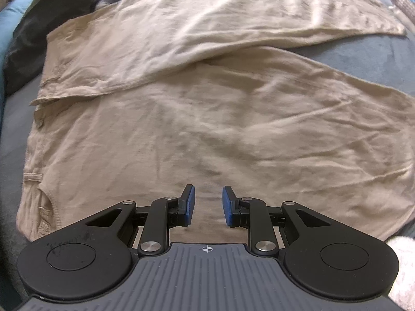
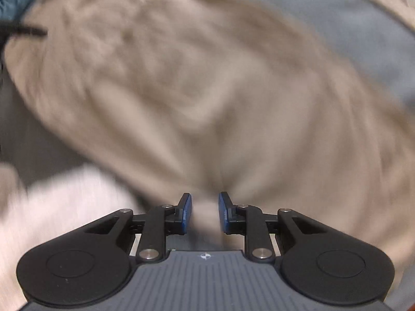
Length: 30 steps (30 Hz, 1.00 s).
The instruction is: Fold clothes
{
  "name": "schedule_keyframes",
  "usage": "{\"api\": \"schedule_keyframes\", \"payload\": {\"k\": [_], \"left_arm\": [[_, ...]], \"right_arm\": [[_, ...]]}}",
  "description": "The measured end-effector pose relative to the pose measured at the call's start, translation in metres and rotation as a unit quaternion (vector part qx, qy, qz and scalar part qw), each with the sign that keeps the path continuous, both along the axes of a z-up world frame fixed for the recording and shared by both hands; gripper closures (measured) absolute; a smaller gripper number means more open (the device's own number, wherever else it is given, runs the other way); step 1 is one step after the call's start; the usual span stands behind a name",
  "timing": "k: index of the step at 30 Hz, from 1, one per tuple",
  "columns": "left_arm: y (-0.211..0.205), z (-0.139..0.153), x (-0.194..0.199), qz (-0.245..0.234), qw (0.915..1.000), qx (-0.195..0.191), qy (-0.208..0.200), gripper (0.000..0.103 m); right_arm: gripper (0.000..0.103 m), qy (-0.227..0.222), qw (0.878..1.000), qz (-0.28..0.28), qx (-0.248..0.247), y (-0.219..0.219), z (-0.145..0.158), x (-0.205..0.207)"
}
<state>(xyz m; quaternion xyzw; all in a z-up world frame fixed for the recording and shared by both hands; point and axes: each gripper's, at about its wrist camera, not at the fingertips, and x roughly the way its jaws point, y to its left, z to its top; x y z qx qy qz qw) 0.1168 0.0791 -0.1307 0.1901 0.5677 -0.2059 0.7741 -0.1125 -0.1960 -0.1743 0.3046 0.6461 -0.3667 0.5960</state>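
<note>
Beige trousers (image 1: 207, 108) lie spread on a grey-blue bed (image 1: 363, 59), waistband to the left and both legs running to the right. The far leg is folded slightly over the near one. My left gripper (image 1: 208, 204) hovers open over the near edge of the trousers, with nothing between its blue pads (image 1: 190, 204). The right wrist view is blurred by motion. In it the trousers (image 2: 181, 90) fill the frame, and creases converge on my right gripper (image 2: 205, 213). A bunch of the beige cloth fills the gap between its fingers.
A heap of dark clothes (image 1: 52, 18) lies at the far left by a blue pillow (image 1: 10, 18). Pale pinkish fabric (image 2: 57, 207) sits to the left of the right gripper and shows as pale fabric (image 1: 399, 264) at the lower right. Bare bed cover (image 2: 350, 26) lies beyond the trousers.
</note>
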Motion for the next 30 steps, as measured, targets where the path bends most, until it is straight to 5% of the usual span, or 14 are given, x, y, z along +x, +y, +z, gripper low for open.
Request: {"api": "schedule_keyframes", "payload": {"k": [3,12,17,21,24,30], "left_arm": [[-0.003,-0.004,-0.002,-0.004,1.0000,0.002,0.004,0.080],[-0.007,-0.010,-0.001,0.000,0.9999,0.000,0.011,0.080],[-0.004,-0.011,0.000,0.004,0.9999,0.003,0.011,0.080],[-0.003,-0.012,0.003,0.006,0.9999,0.004,0.015,0.080],[-0.004,-0.013,0.004,0.005,0.9998,0.004,0.018,0.080],[-0.004,-0.017,0.005,0.000,0.9998,0.003,0.018,0.080]], "right_arm": [[0.079,0.040,0.999,-0.016,0.019,0.012,0.008,-0.020],[0.079,0.063,0.994,-0.055,-0.077,-0.036,0.016,-0.058],[0.079,0.113,0.989,-0.092,-0.020,-0.003,0.017,-0.091],[0.079,0.087,0.989,-0.071,-0.094,-0.035,0.050,-0.077],[0.079,0.082,0.987,-0.079,-0.117,-0.062,0.046,-0.079],[0.079,0.166,0.982,-0.069,-0.063,-0.028,0.026,-0.132]]}}
